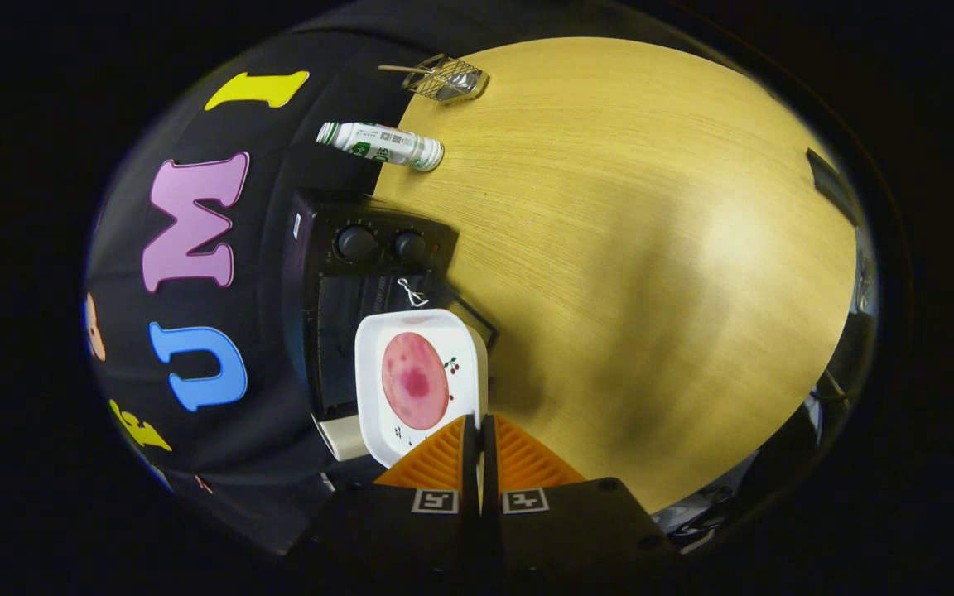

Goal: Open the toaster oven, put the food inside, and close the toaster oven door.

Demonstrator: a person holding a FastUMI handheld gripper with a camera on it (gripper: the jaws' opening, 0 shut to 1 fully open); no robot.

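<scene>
My gripper (478,426) is shut on the rim of a white square plate (379,397), its orange fingers (444,459) pinching the near edge. A round pink slice of meat (415,379) lies on the plate. The view is rolled sideways. Just beyond the plate stands the black toaster oven (361,281) with two knobs (357,242). Its door (470,319) hangs open toward the table, and the plate is held in front of the dark opening (340,331).
A wooden table (626,273) carries the oven. A white bottle with a green label (382,144) lies on its side beyond the oven, and a small wire rack (444,79) sits farther off. A dark object (833,186) rests at the table's far edge.
</scene>
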